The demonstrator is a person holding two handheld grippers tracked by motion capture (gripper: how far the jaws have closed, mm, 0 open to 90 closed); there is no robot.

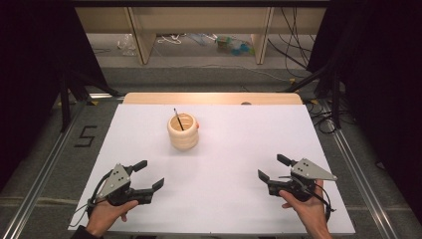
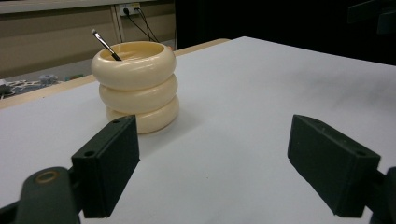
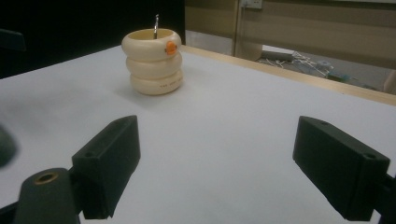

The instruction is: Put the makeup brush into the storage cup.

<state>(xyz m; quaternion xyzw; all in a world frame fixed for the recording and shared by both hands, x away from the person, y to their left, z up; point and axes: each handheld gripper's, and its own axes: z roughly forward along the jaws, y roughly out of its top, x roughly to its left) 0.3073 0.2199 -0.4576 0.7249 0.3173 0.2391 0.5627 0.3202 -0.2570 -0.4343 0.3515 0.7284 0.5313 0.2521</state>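
Your left tool (image 1: 148, 175) sits low over the near left part of the desk (image 1: 234, 149), its two blocky black jaws spread wide with nothing between them. In the left gripper view each jaw shows as a flat, matte rectangular pad with a small hole near its end, and bare white surface lies in the gap. Your left hand (image 1: 107, 215) grips the tool from behind, and a grey three-cornered plate (image 1: 115, 178) sits on top of it.

Your right tool (image 1: 273, 168) mirrors it at the near right, jaws equally wide and holding nothing, with your right hand (image 1: 308, 206) wrapped around its body under a second grey plate (image 1: 312, 170).

The desk top is a smooth, matte white sheet with a pale wooden strip along its far edge. Toward the far middle, slightly left, stands a cream holder (image 1: 182, 131) shaped like three stacked rounded rings, glossy and open at the top. It is upright, well apart from both tools. A thin dark brush (image 1: 178, 119) leans inside it, its tip poking above the rim. The right gripper view shows a small orange mark (image 3: 171, 47) on the top ring and tiny dark lettering, too small to read, on the bottom ring.
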